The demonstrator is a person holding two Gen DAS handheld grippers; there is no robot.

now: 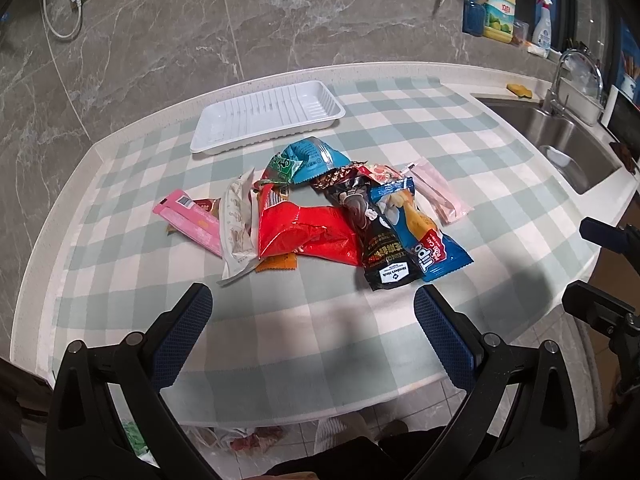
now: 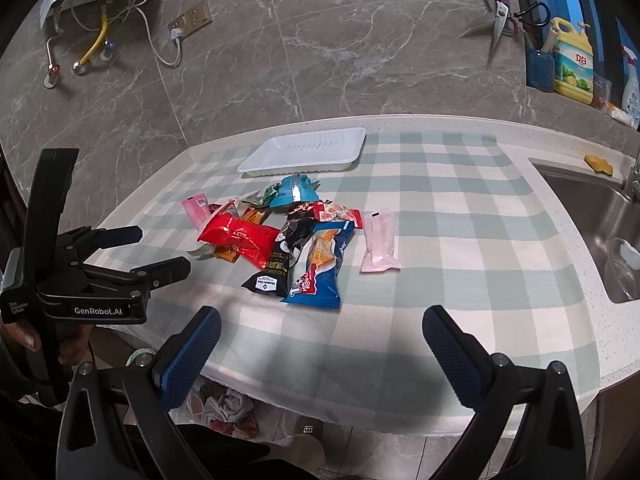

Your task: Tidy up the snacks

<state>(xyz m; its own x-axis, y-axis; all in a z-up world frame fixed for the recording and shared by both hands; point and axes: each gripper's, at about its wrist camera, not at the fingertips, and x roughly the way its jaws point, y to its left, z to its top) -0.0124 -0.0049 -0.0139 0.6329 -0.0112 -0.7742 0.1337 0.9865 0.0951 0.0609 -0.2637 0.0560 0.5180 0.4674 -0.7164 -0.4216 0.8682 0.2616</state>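
Both claws spread wide, holding nothing: left claw [image 1: 313, 304], right claw [image 2: 322, 326]. Poised above the surface [image 2: 460, 220] edge, aimed at the snack pile [image 1: 312, 216] before a white tray [image 1: 266, 118].

"GenRobot.AI" is printed in white on the left gripper [image 2: 160, 254], with small "Data Acquisition System" lettering at the frame's left edge. "Tipo" is read on the blue snack bag [image 1: 424, 236], and "Member's Mark" on the black packet [image 1: 380, 252].
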